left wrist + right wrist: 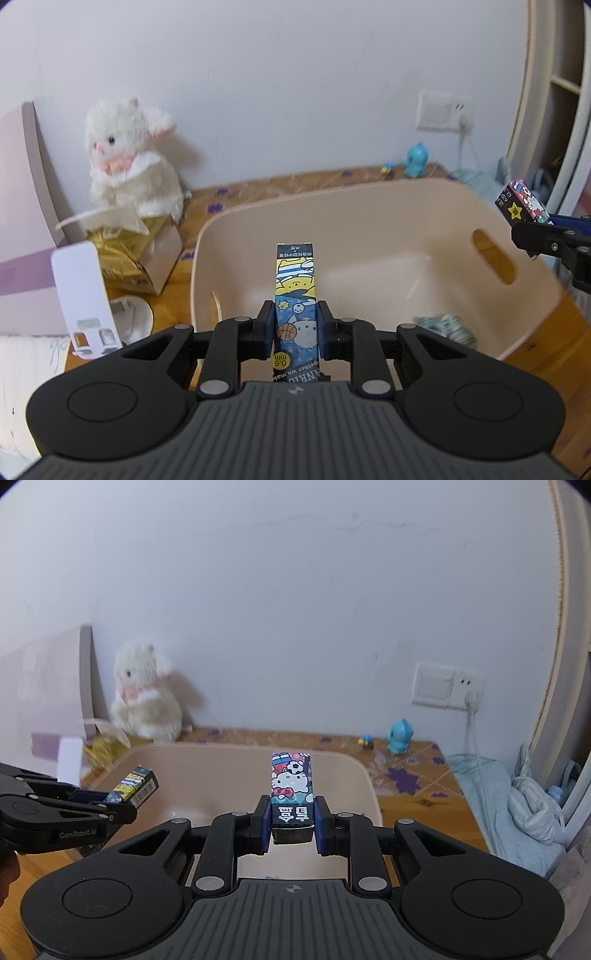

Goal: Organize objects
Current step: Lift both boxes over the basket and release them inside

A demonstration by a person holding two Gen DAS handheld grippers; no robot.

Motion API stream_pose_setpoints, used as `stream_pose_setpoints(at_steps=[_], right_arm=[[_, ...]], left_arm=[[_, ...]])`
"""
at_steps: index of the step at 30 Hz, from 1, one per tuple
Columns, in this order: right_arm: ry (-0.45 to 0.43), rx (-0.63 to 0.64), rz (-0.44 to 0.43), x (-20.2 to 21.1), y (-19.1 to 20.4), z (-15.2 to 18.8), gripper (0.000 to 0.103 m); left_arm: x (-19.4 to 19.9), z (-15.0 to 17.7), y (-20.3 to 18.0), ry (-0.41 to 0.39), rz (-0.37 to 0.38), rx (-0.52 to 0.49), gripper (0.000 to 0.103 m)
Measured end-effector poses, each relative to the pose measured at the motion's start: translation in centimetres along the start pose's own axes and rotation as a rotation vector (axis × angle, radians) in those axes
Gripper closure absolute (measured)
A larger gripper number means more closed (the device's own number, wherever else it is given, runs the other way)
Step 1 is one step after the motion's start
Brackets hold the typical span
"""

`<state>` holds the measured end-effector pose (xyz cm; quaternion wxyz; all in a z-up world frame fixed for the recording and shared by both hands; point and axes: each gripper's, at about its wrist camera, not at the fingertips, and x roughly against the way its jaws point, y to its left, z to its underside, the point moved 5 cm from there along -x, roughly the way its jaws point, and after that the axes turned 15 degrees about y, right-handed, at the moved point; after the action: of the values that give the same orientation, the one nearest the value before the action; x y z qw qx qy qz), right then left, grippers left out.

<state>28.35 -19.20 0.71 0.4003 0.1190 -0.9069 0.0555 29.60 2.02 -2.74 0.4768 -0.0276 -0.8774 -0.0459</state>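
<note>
Over the bin (369, 206), in the left wrist view, the left gripper (297, 328) has its jaws pinching a blue box (295, 291) with cartoon animals on it. The box sticks out forward, past the near rim, so it hangs above the inside of the bin. Down on the bin floor, at the right, lies a small striped cloth (448, 326). At the far right edge the right gripper (532, 236) comes in near the bin's right wall with a pink box (521, 201) in it. A white bunny (129, 158) sits well apart at the back, and a gold pack (125, 258) lies just beside the bin on the left.

From the right wrist view, the right gripper (291, 819) has its jaws pinching the pink box (291, 786), which has a white kitty on it. This box also points out over the bin (229, 768). At the left, the left gripper (107, 801) holds the blue box (135, 786) tilted over the bin's left side.

I think the step now is to drop both boxes into the bin. To do it well, bring each box low and close to the floor first, so it does not bounce or tip out. Keep the two hands apart so the boxes do not bump. Aim for the bare floor, not on top of the cloth. Then spread the jaws slowly and lift straight up.
</note>
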Motion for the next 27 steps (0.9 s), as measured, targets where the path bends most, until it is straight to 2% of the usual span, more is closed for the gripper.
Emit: stream_pose_setpoints(at_steps=[6, 9, 14, 15, 16, 17, 18, 20, 25, 27], right_arm=[[0.073, 0.029, 0.018, -3.2, 0.5, 0.4, 0.081], [0.098, 0.036, 0.017, -4.0, 0.6, 0.8, 0.081], [0.123, 0.034, -0.004, -4.4, 0.4, 1.2, 0.081], [0.128, 0.034, -0.008, -4.5, 0.4, 1.3, 0.069], [0.124, 0.031, -0.012, -4.4, 0.3, 1.4, 0.067], [0.121, 0.028, -0.011, -4.2, 0.2, 1.5, 0.062], [0.115, 0.028, -0.006, -4.0, 0.1, 1.6, 0.059], [0.098, 0.029, -0.003, -3.3, 0.0, 1.8, 0.053], [0.051, 0.027, 0.006, -0.7, -0.2, 2.3, 0.032], [0.035, 0.028, 0.007, 0.4, -0.1, 2.6, 0.027]], left_arm=[[-2.8, 0.2, 0.1, 0.065, -0.019, -0.002, 0.078], [-3.0, 0.4, -0.1, 0.072, -0.019, -0.018, 0.078], [-2.4, 0.4, -0.3, 0.066, 0.022, -0.028, 0.077], [-2.2, 0.4, -0.3, 0.06, 0.024, -0.026, 0.077], [-1.8, 0.4, -0.2, 0.053, 0.026, -0.027, 0.076], [-1.5, 0.4, -0.2, 0.048, 0.027, -0.029, 0.072], [-1.1, 0.4, -0.2, 0.043, 0.028, -0.03, 0.053], [-0.2, 0.5, -0.1, 0.018, 0.023, -0.031, 0.031], [2.0, 1.2, 0.3, -0.013, 0.008, -0.037, 0.029], [2.8, 1.7, 0.5, -0.02, 0.004, -0.037, 0.026]])
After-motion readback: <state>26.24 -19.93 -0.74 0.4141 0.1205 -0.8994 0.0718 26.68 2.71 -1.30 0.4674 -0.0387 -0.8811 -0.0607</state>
